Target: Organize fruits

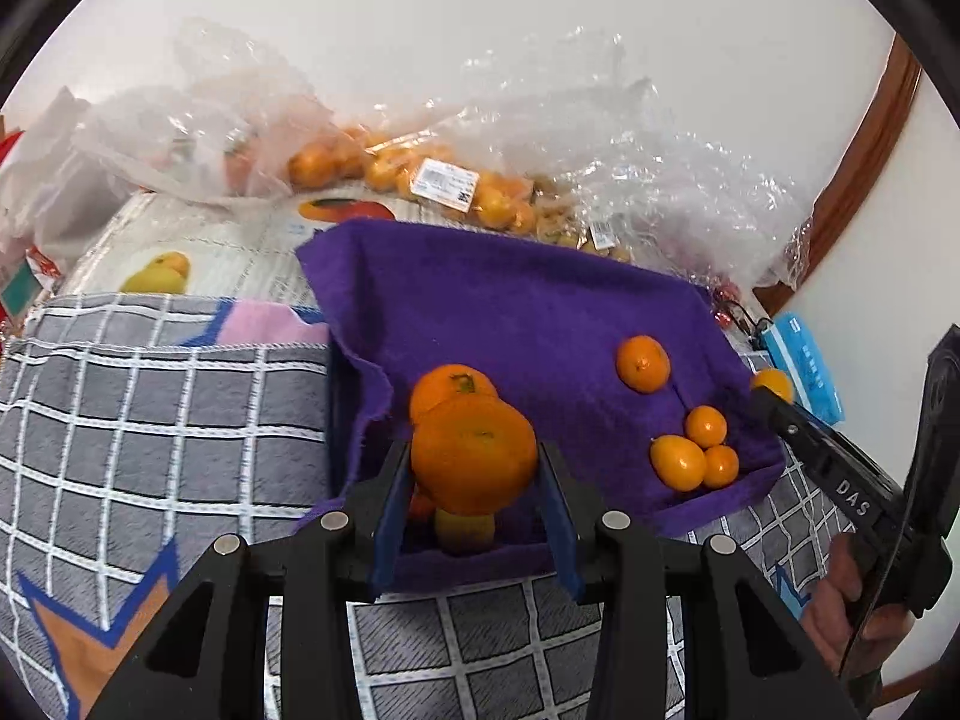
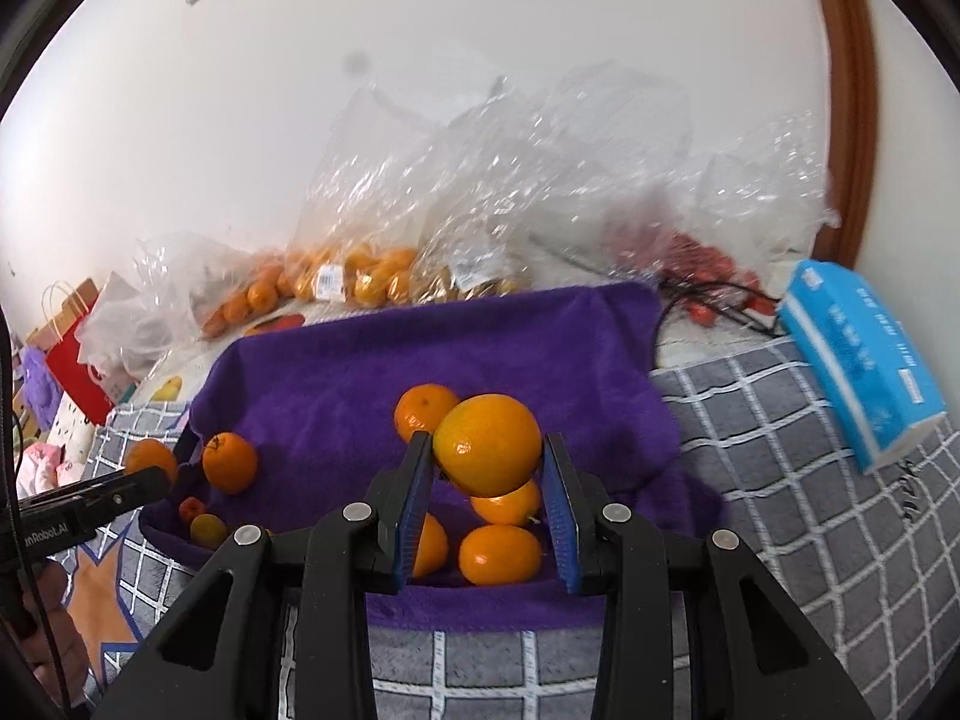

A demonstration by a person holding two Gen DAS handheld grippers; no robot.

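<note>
While over purple cloth (image 1: 516, 300), left hand-held gripper (image 1: 474, 480) clamps mandarin (image 1: 474, 450) (right likewise).

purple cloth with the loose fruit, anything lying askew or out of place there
The purple fleece cloth lies skewed and rumpled, its left edge folded up over a dark tray rim. One small yellowish fruit sits among the orange citrus. Nothing looks spilled.

fruits (image 2: 230, 462) on cloth (image 2: 540, 348) | bags (image 2: 480, 180) behind | tissue pack (image 2: 858, 360) right
</note>
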